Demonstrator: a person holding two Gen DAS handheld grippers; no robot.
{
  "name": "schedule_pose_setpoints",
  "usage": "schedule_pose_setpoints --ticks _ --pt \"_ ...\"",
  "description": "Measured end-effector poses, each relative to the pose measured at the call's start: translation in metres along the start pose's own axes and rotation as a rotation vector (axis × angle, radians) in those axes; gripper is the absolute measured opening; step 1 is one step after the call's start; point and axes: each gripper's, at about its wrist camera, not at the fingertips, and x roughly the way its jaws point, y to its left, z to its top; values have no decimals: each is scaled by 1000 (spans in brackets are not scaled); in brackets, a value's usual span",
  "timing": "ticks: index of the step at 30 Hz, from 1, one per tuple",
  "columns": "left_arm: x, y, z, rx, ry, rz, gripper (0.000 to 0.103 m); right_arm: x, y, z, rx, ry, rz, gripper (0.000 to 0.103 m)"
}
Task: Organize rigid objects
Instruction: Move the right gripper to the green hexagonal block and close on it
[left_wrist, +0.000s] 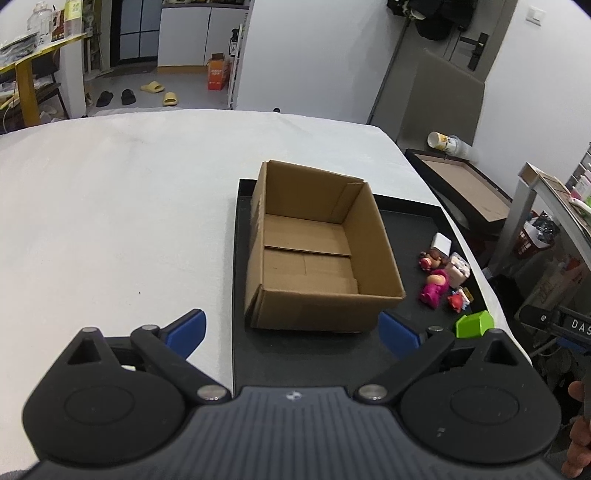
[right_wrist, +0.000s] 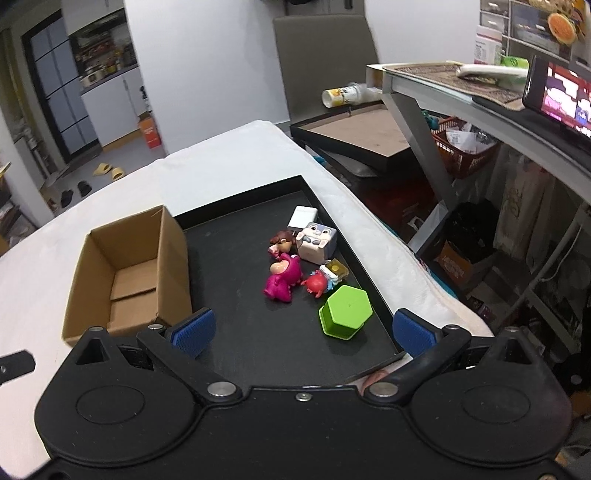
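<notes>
With both grippers spread and empty, our right gripper (right_wrist: 303, 330) sits nearest the green hexagonal plastic cup (right_wrist: 345, 311), the open brown cardboard box (right_wrist: 125, 273) to its left.

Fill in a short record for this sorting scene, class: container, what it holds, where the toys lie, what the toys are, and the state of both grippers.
container: cardboard box, open at the top, standing on the black tray
box contents: nothing visible inside
toys' place: on the tray, right of the box, apart from it
toys: green hexagonal cup, magenta bear figure, red figure, brown figure, grey rabbit cube, white block
left gripper: jaws open, holding nothing
right gripper: jaws open, holding nothing
</notes>
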Motion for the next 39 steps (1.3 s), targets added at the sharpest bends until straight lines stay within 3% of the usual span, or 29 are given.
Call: schedule_pose_setpoints --ticks 14,22,25,30,39 --pt "46 14 16 -54 8 29 94 50 0 -11 52 38 -50 103" --pt "78 21 24 -115 16 18 83 78 -6 -13 110 24 -123 102" --pt "87 24 30 -133 15 14 78 87 -11 -12 133 25 -132 95" --pt "100 28 38 -148 5 10 71 97 -13 -15 155 36 -167 93" --pt "124 41 42 -194 -3 -20 56 113 -14 -16 209 34 -182 89"
